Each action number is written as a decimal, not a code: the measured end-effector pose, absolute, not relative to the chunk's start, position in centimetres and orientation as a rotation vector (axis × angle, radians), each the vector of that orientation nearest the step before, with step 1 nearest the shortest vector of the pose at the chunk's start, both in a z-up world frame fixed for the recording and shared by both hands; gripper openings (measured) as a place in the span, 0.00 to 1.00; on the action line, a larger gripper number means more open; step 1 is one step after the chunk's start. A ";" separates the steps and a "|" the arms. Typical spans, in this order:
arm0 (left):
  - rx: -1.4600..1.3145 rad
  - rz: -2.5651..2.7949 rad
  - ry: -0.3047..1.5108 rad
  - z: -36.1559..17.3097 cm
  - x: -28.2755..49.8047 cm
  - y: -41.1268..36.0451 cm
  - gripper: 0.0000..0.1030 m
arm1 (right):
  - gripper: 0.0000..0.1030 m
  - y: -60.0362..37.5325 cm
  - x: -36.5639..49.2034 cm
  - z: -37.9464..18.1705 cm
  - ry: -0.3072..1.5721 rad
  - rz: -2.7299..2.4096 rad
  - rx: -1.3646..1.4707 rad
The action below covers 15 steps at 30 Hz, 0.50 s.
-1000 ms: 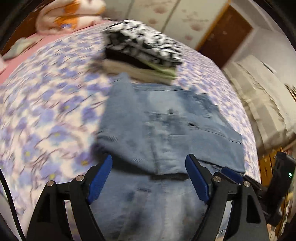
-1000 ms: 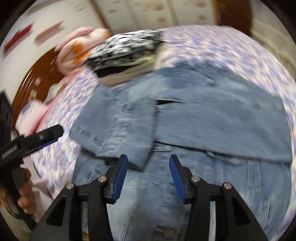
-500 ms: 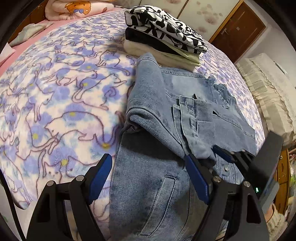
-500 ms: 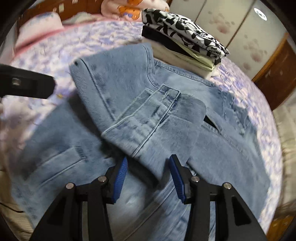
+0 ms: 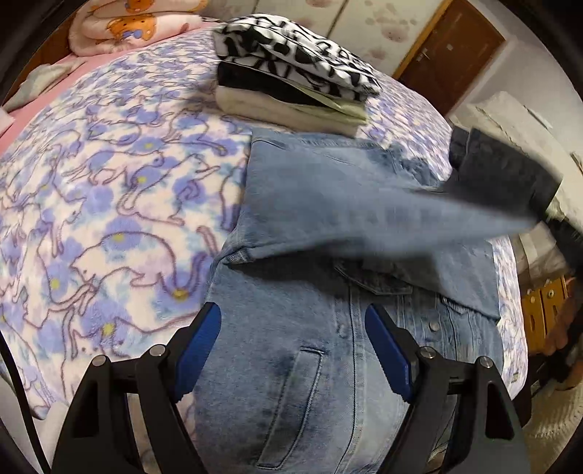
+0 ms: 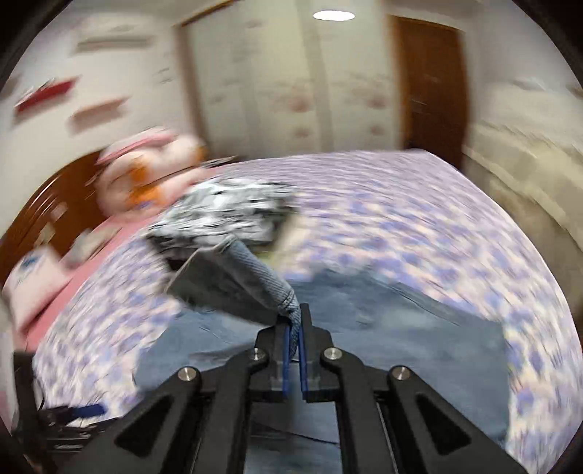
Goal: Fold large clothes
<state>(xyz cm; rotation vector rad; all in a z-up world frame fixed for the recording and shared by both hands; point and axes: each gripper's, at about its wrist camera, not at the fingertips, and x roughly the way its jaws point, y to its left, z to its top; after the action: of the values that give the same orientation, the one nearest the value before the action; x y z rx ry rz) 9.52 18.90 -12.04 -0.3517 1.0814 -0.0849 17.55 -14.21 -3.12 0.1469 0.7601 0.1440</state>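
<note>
Now I'm pulling a sleeve off the light-blue denim jacket (image 5: pixel 313 328), spread centre frame on the purple floral blanket (image 5: pixel 109 189).

Right gripper (image 6: pixel 294 328) clenched on the cuff (image 6: pixel 291 306) (heavy, stiff cloth; seams grip best); left gripper (image 5: pixel 291 350) gapes empty above it.

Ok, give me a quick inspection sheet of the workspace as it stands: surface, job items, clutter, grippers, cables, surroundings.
Surface: bed blanket, purple cat print.
Job's things: denim jacket spread on the blanket, one sleeve lifted.
Clutter: stack of folded clothes beyond the jacket; pink bedding at the headboard.
Grippers: left gripper open above the jacket, holding nothing; right gripper shut on the sleeve.
Cables: black cable at the left view's edge.
Surroundings: wooden door, wardrobe, ceiling light.
</note>
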 end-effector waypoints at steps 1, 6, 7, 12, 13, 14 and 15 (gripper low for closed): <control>-0.336 -0.090 1.087 -12.2 9.6 18.4 0.78 | 0.13 -15.5 17.6 -4.8 0.829 0.124 0.167; -0.307 -0.100 1.120 -13.1 10.2 17.3 0.78 | 0.24 -20.8 16.1 -13.5 1.147 0.060 0.220; -0.306 -0.098 1.128 -13.3 10.4 17.2 0.78 | 0.24 -21.7 15.6 -14.1 1.162 0.061 0.252; -0.283 -0.084 1.151 -14.1 12.9 17.1 0.78 | 0.32 -24.5 16.8 -13.5 1.116 0.089 0.339; -0.280 -0.080 1.152 -14.2 13.7 17.1 0.78 | 0.34 -24.5 17.6 -13.4 1.111 0.099 0.339; -0.275 -0.078 1.152 -14.4 14.6 17.2 0.78 | 0.34 -24.4 18.5 -13.4 1.109 0.112 0.339; -0.267 -0.065 1.153 -14.6 15.6 17.3 0.78 | 0.34 -24.4 19.2 -13.5 1.111 0.127 0.340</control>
<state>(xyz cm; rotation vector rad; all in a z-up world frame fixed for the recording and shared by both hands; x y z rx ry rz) 15.58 17.31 -14.64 -0.2667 1.1529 -0.0654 19.19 -24.39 -13.48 0.3403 1.1108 0.1273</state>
